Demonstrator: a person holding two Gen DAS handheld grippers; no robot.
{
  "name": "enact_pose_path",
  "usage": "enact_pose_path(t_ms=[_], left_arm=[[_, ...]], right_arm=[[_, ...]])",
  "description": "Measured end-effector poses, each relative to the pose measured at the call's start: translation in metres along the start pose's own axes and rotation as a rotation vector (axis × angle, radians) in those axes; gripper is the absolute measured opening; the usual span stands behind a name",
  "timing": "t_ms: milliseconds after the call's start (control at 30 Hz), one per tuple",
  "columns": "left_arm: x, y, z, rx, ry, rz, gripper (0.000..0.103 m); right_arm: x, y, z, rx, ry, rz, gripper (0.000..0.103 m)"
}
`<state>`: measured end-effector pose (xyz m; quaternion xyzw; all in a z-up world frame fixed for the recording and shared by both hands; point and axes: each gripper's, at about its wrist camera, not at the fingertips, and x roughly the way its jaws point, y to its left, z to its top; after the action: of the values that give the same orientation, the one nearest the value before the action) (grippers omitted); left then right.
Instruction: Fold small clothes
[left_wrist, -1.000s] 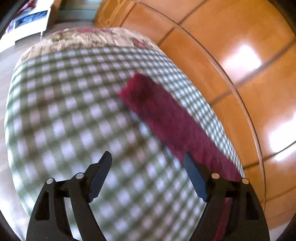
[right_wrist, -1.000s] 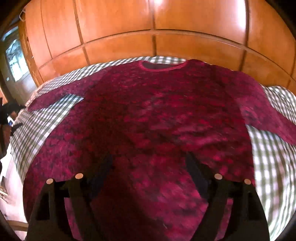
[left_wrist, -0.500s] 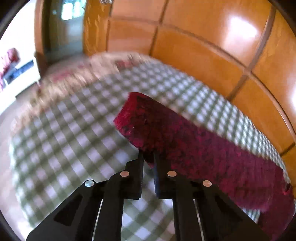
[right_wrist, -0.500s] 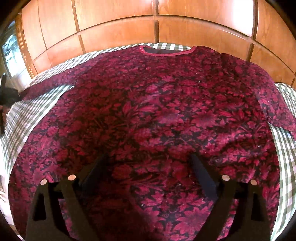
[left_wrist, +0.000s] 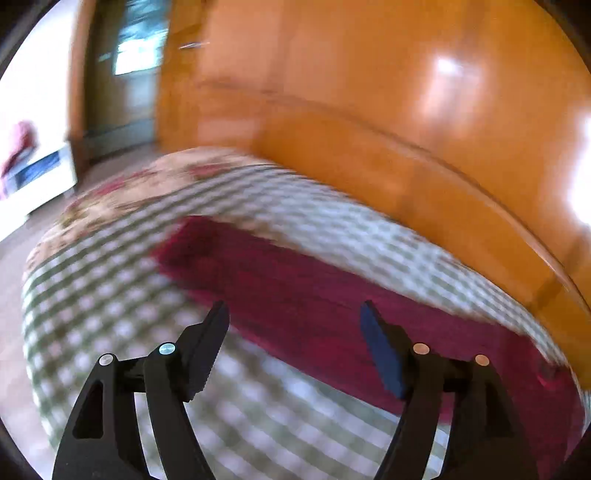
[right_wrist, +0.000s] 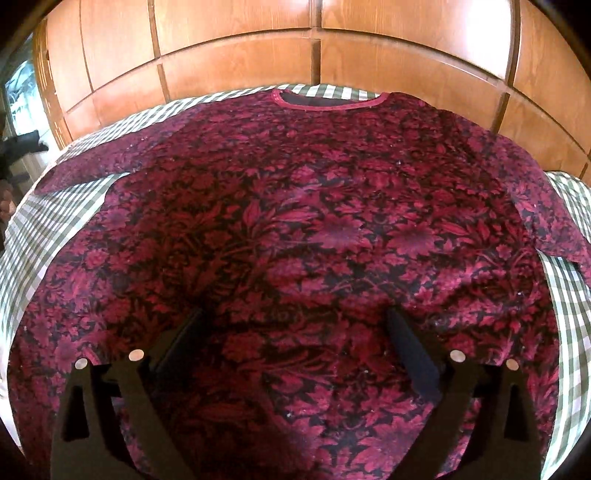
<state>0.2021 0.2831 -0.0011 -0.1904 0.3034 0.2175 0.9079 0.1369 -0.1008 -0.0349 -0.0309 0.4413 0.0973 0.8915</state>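
A dark red floral long-sleeved top (right_wrist: 314, 229) lies flat and face up on a green-and-white checked cloth (right_wrist: 33, 236), neckline toward the wooden wall, both sleeves spread out. My right gripper (right_wrist: 295, 325) is open and empty, hovering over the lower middle of the top. In the left wrist view the top's left sleeve (left_wrist: 295, 295) lies flat across the checked cloth (left_wrist: 110, 295). My left gripper (left_wrist: 293, 314) is open and empty just above the sleeve. That view is blurred.
Glossy orange wooden panels (right_wrist: 236, 62) rise right behind the cloth's far edge. A floral cover (left_wrist: 129, 192) shows at the cloth's left end. Beyond it are floor, a white cabinet (left_wrist: 33, 177) and a doorway (left_wrist: 129, 74).
My left gripper was open a second ago, shut at the sleeve's end half a second ago, and is now open and drawn back. The right gripper has barely moved.
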Motion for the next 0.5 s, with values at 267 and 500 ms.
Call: enact_pose_path(t_ms=[267,500], left_arm=[[-0.049,-0.167,-0.119,0.376,0.167,-0.417,0.071],[-0.030,-0.201,-0.186,0.479,0.327,-0.444,0.071]], right_arm=[[-0.032,-0.047,0.004,0.156,-0.015,0.114,0.089],[-0.067,-0.233,-0.026,0.713,-0.131,0.053,0.080]])
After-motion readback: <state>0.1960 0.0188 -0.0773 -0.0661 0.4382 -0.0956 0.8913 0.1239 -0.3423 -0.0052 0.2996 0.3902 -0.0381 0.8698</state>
